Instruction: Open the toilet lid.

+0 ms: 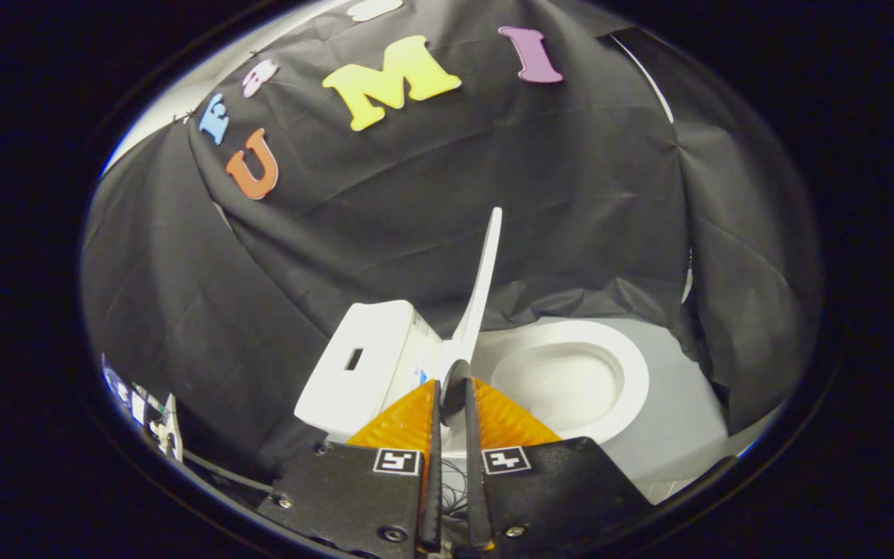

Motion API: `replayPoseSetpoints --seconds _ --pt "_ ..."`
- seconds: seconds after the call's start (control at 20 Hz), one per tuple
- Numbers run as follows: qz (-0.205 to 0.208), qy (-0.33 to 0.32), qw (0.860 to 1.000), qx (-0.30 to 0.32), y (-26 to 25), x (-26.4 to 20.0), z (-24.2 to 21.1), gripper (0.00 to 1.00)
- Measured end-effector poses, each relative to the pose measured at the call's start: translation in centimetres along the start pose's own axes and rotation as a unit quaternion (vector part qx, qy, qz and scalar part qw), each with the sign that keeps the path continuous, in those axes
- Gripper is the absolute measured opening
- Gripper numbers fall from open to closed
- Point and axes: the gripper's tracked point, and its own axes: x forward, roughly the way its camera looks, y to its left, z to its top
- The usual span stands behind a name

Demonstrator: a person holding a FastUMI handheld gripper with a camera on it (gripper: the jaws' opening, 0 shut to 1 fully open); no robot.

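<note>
Gripper view, looking down the two fingers toward a small white toilet set against the booth's black cloth wall (571,202).

The gripper (453,388) has its fingers drawn nearly together, with a narrow slot left between them. In that slot sits the lower end of the thin white plastic toilet lid (482,287), which is seen edge-on. Both fingers appear to press on the lid's lower edge, one from each side; a small dark rounded piece at the fingertips overlaps the contact point, so the exact touch is partly hidden.

The lid stands raised, close to upright, leaning slightly away from the cistern side, and its top edge rises against the black cloth. It runs up from the fingertips as a slim white blade, between the cistern and the bowl.

To one side of the lid, just ahead of the fingers, is the white box-shaped cistern (365,369), with a small dark rectangular slot in its top face. On the other side of the lid is the white oval toilet seat ring (618,365) around the open bowl (563,380), fully uncovered. The bowl's inside is plain white.

The toilet rests on a pale grey floor surface (680,419), which the black cloth drapes down to meet beyond the bowl.

Beside the cistern, low against the cloth, there is a cluster of small items and cables (148,411), too small and blurred to tell what they are.
</note>
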Motion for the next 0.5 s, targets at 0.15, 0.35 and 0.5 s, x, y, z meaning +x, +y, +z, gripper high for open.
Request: replayPoseSetpoints --seconds 0.15,0.35,0.5 --pt "0.004 -0.001 1.000 -0.008 1.5 0.4 0.1 0.17" --pt "0.008 -0.001 1.000 -0.016 3.2 0.3 0.0 0.18" --pt "0.010 -0.002 0.999 -0.036 5.1 0.8 0.0 0.19"
